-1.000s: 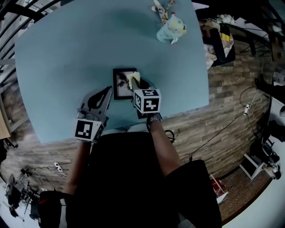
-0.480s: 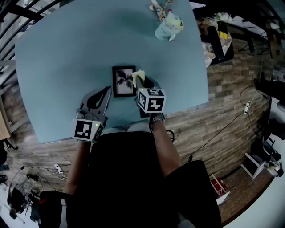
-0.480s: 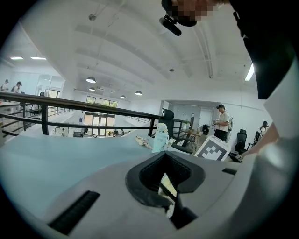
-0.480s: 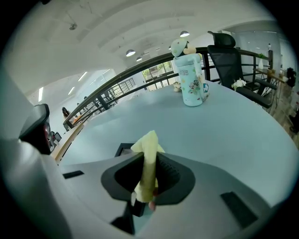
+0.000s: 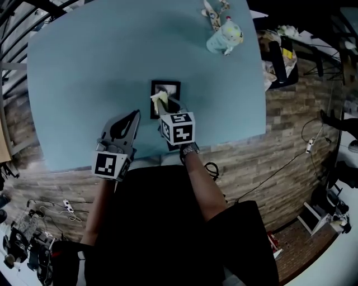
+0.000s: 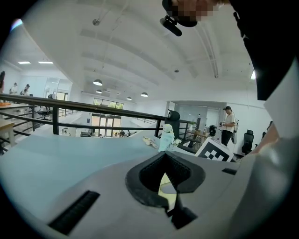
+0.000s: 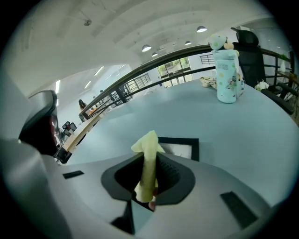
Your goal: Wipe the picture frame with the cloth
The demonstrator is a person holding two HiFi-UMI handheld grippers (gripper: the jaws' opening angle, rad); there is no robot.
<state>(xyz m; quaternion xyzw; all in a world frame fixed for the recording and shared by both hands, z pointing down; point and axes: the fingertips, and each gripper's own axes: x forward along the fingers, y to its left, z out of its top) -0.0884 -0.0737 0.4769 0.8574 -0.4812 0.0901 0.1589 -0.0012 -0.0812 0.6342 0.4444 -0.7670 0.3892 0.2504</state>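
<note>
- Teal bench (image 5: 78, 72) fills most of my head view. Its near edge runs just below both grippers, and its right edge drops off to a brick-pattern floor (image 5: 291, 128).
- The black-rimmed picture frame (image 5: 170, 85) lies flat near the middle of that near edge. There is wide bare bench to its left and beyond it.
- My right hand-held gripper (image 5: 163, 106) sits over the frame's near part, its jaws pinching a pale yellow cloth (image 7: 148, 161). The cloth's free end pokes out past the jaws over the frame's near-left corner. I can't tell whether it touches the glass.
- My left hand-held gripper (image 5: 136, 114) is left of the frame and apart from it, close to the near edge. Its jaws are pressed together with nothing between them.
- A pale blue bottle (image 5: 224, 38) stands upright near the far right corner, well apart from the frame. It is capped with a small figure-like top, so I can't see what it holds.
- Some small clutter (image 5: 212, 12) lies just beyond the bottle at the far edge.
</note>
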